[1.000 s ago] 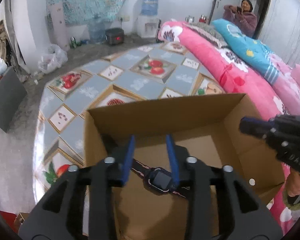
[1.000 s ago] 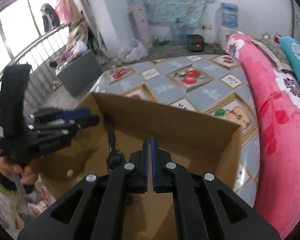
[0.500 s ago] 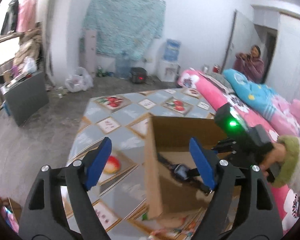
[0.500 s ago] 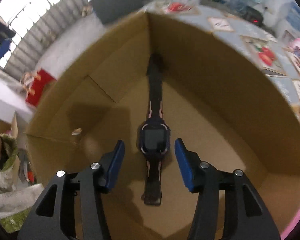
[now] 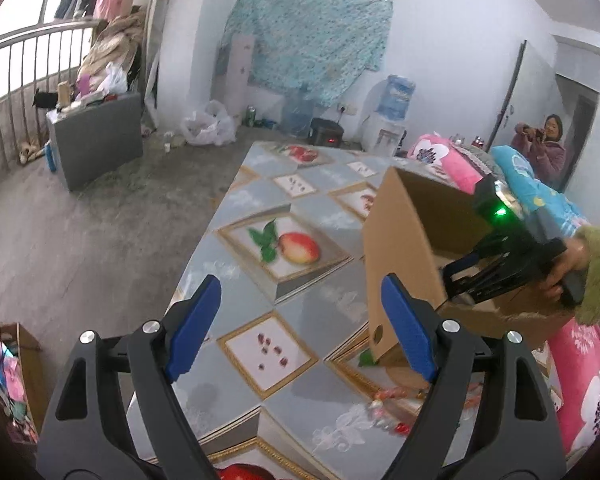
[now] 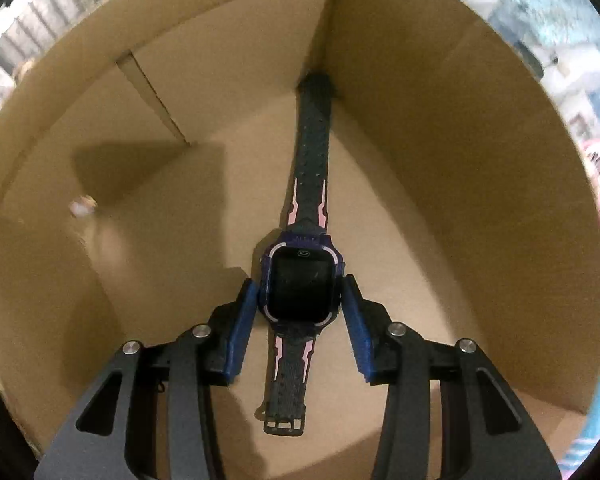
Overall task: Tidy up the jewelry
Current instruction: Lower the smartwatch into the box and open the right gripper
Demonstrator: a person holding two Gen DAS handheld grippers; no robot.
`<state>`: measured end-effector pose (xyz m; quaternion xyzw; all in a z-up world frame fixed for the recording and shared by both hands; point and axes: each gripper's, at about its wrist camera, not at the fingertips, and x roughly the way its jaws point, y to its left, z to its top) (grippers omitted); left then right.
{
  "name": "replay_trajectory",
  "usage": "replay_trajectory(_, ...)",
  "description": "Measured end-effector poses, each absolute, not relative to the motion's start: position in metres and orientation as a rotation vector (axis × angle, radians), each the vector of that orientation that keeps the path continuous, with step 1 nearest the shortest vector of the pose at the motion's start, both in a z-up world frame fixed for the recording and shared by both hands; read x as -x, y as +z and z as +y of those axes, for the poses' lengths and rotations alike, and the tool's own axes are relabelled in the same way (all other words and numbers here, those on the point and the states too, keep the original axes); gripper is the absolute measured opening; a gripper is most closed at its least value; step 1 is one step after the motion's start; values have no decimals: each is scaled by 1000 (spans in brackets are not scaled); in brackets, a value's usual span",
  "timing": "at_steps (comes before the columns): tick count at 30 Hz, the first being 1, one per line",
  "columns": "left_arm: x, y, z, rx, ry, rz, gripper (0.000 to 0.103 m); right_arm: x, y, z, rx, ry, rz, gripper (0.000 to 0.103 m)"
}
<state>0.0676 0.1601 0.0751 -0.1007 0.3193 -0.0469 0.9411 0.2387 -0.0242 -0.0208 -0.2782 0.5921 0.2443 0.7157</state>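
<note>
One watch (image 6: 300, 292) flat on floor of one cardboard box (image 6: 440, 128), strap end reaching far corner; no readable writing. Right gripper (image 6: 300, 304) inside box, jaws apart, flanking watch case, contact unclear. Left gripper (image 5: 300, 320) spread wide above table (image 5: 260, 200), empty.

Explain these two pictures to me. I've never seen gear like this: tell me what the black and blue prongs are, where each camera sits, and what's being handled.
No robot here: a person holds a two-finger gripper in each hand, each with a camera looking along its fingers.

The left view shows the left gripper wide open over a table with a fruit-patterned cover, holding nothing. Beside it stands a cardboard box, with the right gripper reaching into it. Some small trinkets lie on the table by the box.

The right view looks down inside that box. A watch lies flat on the bottom, and the right gripper's blue fingers flank its face closely. Whether they already touch it is unclear.
</note>
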Motion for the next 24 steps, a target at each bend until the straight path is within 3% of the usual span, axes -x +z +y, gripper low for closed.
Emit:
replay_trajectory(13,-65,50,176,251,-57,689,78,-236,-20,-42,931,332,1195,41)
replay_trajectory(21,-57,49,171,221,-46,697,78,-230,5,-36,799,317,1143,45)
replay_trajectory(24,-51,49,169,198,-37,698,78,-208,47,-46,687,358,1053,48)
